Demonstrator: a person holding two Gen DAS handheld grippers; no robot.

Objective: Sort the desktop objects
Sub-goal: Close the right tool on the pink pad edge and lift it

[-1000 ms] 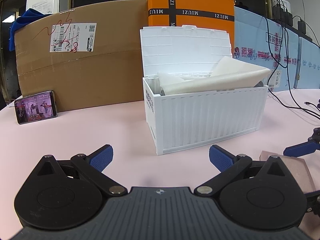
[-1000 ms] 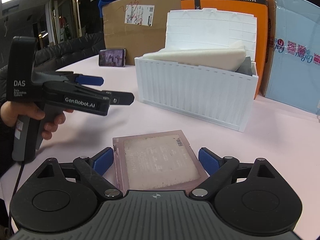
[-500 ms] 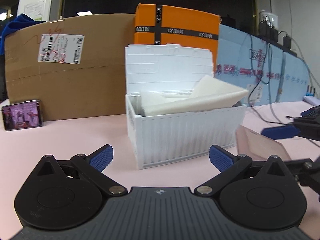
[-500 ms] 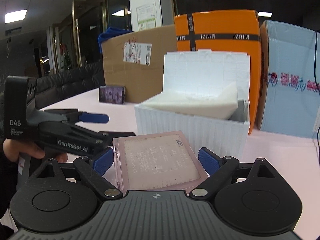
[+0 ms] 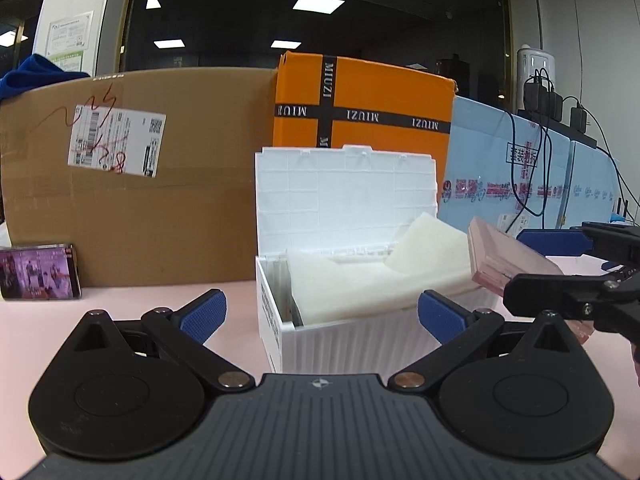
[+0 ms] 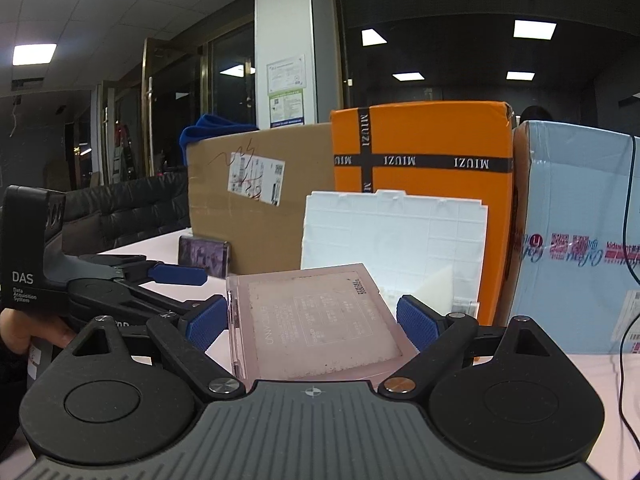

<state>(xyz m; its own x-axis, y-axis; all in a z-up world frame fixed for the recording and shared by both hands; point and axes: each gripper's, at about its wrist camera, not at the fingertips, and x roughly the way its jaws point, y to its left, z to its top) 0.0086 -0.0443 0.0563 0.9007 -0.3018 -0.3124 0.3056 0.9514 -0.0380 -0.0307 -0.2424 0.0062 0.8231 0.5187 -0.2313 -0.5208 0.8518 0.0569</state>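
A flat pink plastic case (image 6: 320, 320) is held off the table, my right gripper (image 6: 312, 320) shut on its two side edges. In the left wrist view the pink case (image 5: 504, 260) hangs tilted at the right end of the white ribbed box (image 5: 360, 340), held by the right gripper (image 5: 516, 266). The box's lid (image 5: 344, 200) stands open and white foam (image 5: 380, 276) fills it. My left gripper (image 5: 320, 312) is open and empty in front of the box. In the right wrist view the left gripper (image 6: 176, 292) is at the left, held by a hand (image 6: 24, 332).
A phone (image 5: 38, 270) with a lit screen leans against a brown cardboard box (image 5: 160, 220) at the back left. An orange box (image 5: 360, 100) and a light blue box (image 5: 520, 184) stand behind the white box. Black cables (image 5: 516, 160) hang at the right. The table (image 5: 132, 304) is pink.
The right gripper has lifted the pink case off the table and carried it up to the white box's right end. The left gripper has risen and come closer to the box.
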